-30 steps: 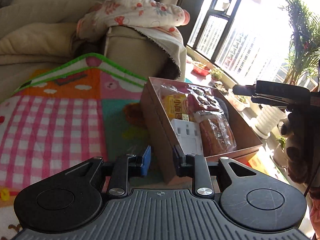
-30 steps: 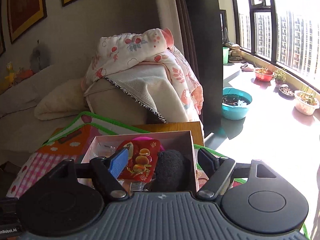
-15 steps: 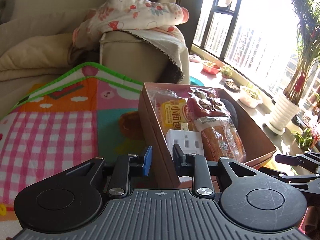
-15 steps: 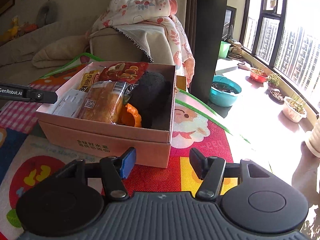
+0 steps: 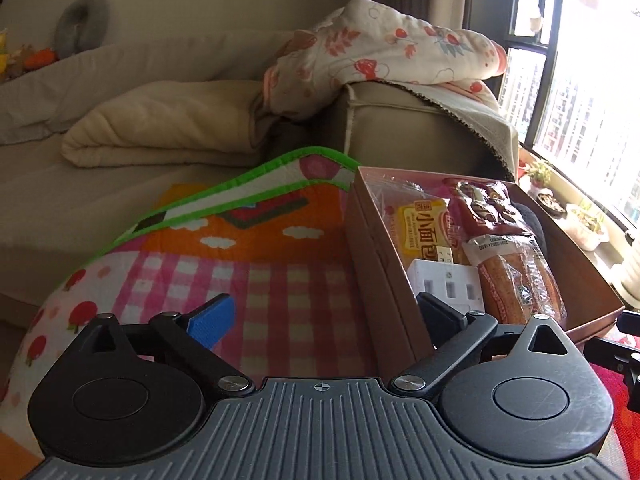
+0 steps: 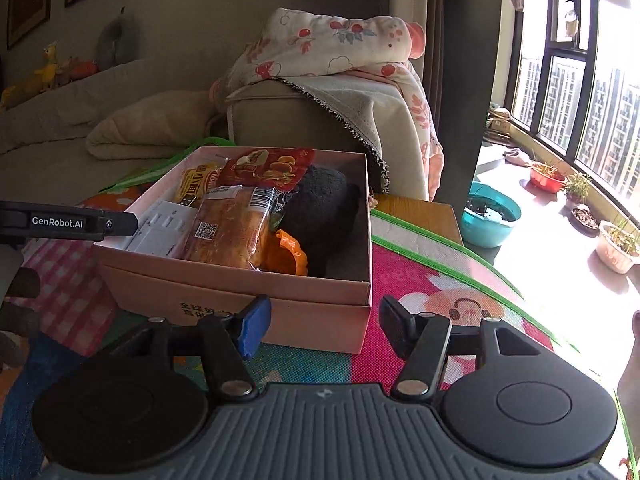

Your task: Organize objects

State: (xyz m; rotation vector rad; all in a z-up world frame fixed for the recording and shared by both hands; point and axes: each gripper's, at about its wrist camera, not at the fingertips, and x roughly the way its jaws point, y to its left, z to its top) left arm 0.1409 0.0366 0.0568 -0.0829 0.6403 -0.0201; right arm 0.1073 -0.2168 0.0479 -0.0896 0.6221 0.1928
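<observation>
A pink cardboard box (image 6: 240, 292) stands on a colourful play mat (image 6: 424, 292). It holds a wrapped bread loaf (image 6: 228, 232), a red snack bag (image 6: 268, 168), a yellow snack pack (image 6: 192, 184), a white power strip (image 6: 160, 228), an orange plastic piece (image 6: 290, 252) and a dark fuzzy thing (image 6: 320, 204). My right gripper (image 6: 324, 328) is open and empty just in front of the box's near right corner. My left gripper (image 5: 324, 312) is open and empty, its jaws either side of the box's left wall (image 5: 380, 264). The left gripper also shows in the right wrist view (image 6: 68, 222).
A beige sofa (image 5: 120, 184) with a folded blanket (image 5: 168, 128) and a flowered quilt (image 6: 332, 48) stands behind the box. A wooden table edge (image 6: 420, 208), a teal basin (image 6: 490, 220) and plant pots (image 6: 618, 244) lie to the right by the window.
My left gripper has opened wide; it had been nearly closed about the box's left wall. My right gripper has drawn back and dropped from over the box to in front of it.
</observation>
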